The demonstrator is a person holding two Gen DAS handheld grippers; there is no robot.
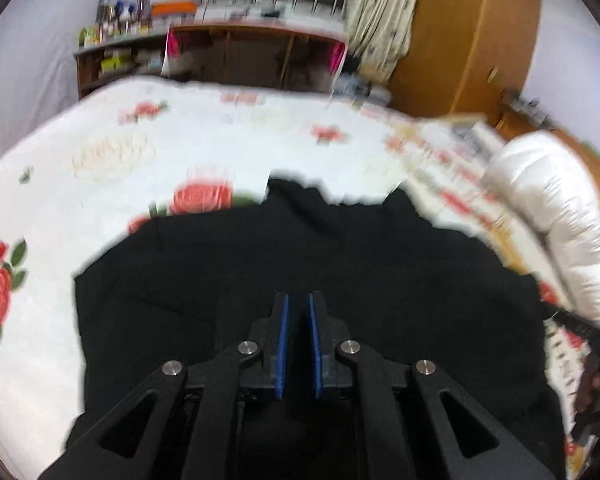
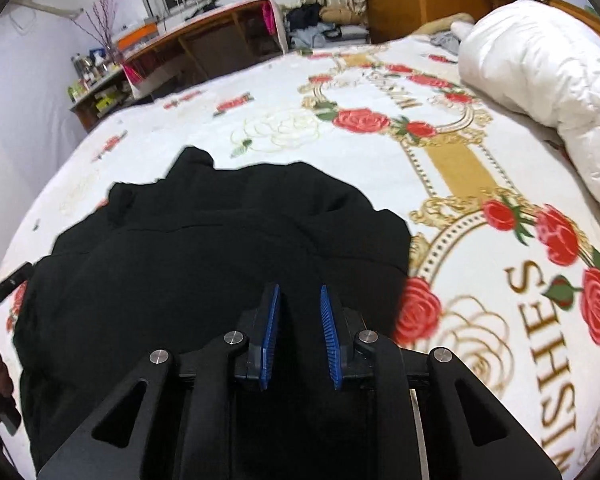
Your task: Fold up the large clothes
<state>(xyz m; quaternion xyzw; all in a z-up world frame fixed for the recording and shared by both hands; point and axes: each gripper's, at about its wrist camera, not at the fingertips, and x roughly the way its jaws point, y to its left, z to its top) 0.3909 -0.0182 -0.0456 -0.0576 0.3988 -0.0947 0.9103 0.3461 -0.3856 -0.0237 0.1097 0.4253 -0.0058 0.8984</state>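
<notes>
A large black garment point(image 1: 300, 264) lies spread on the bed, its far edge rumpled; it also shows in the right wrist view point(image 2: 228, 240). My left gripper point(image 1: 299, 300) hangs over the garment's near part, its blue pads a narrow gap apart; dark cloth fills the gap, and I cannot tell whether it is pinched. My right gripper point(image 2: 300, 292) is over the garment's near right part with its blue pads parted and nothing clearly between them. The left view is blurred.
The bed has a white sheet with red roses point(image 2: 440, 152). A white duvet point(image 2: 540, 72) is piled at the right. A desk and shelves point(image 2: 204, 36) stand beyond the bed, with a wooden wardrobe point(image 1: 472, 28) at the far right.
</notes>
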